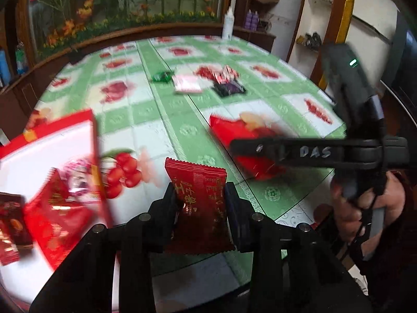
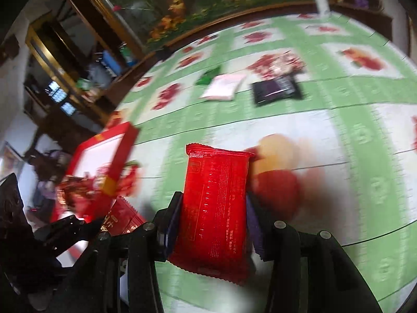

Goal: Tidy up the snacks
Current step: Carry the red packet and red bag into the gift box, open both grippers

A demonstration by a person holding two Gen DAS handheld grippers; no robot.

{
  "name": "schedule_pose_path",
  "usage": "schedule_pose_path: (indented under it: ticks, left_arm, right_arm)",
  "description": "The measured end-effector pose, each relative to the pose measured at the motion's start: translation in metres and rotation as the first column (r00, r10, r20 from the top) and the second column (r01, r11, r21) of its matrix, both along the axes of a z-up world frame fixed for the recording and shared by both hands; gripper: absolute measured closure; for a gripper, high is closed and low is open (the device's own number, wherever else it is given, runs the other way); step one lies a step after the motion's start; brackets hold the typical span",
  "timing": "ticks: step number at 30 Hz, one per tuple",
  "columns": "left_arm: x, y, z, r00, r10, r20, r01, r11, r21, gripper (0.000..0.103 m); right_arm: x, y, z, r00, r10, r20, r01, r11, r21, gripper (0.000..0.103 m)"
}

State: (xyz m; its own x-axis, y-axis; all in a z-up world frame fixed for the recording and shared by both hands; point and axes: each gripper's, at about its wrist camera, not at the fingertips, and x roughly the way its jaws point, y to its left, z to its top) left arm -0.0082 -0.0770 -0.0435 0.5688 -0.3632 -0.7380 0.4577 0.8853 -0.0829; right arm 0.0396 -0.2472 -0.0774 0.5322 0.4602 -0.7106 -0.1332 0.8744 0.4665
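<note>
Table point(image 1: 166, 120) was covered in a green-and-white fruit-print cloth. Far side: a green wrapper point(image 1: 161, 76), a pink packet point(image 1: 186, 84), a dark purple packet point(image 1: 229, 88) and a red-and-silver foil packet point(image 1: 226, 74) were seen in a loose row, close together and well apart from both grippers. A white bottle point(image 1: 228, 24) was standing upright at the far table edge.

An open red box point(image 1: 49, 135) with a white inside was sitting at the left, with several red snack packs point(image 1: 52, 208) already in it. Its near right wall was between the left gripper and the box interior.

Left gripper point(image 1: 200, 203) was clamped on a dark red snack pack point(image 1: 200, 198), held clear above the table, long axis running away from the camera, serrated end pointing toward the far edge, printed face up. Right gripper point(image 2: 213, 208) was clamped on a bright red snack pack point(image 2: 216, 203), also held off the cloth, long axis likewise pointing away, fine-print side up.

Only the left view showed the person's hand point(image 1: 365, 208) on the right gripper's handle, and the box contents in any detail. Only the right view showed a dark shelf unit point(image 2: 65, 78) beyond the table's left edge. Both frames were motion-blurred.
</note>
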Motion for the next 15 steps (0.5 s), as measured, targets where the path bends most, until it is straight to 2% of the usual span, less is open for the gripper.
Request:
schedule_pose_path:
  ticks: [5,9,15]
  left_arm:
    - [-0.004,0.05,0.023,0.991,0.116,0.07,-0.115,0.993,-0.026,0.07]
    - [-0.001,0.106,0.034,0.958,0.26,0.123,-0.26,0.965,-0.02,0.07]
    - [0.008,0.165,0.027,0.906,0.408,0.112,-0.408,0.913,-0.018,0.069]
  right_arm:
    - [0.004,0.036,0.007,0.996,0.092,-0.015,-0.09,0.993,0.08,0.055]
    - [0.01,0.081,0.019,0.983,0.182,0.002,-0.181,0.978,0.101,0.056]
    - [0.023,0.161,0.039,0.951,0.304,0.057,-0.309,0.943,0.123,0.056]
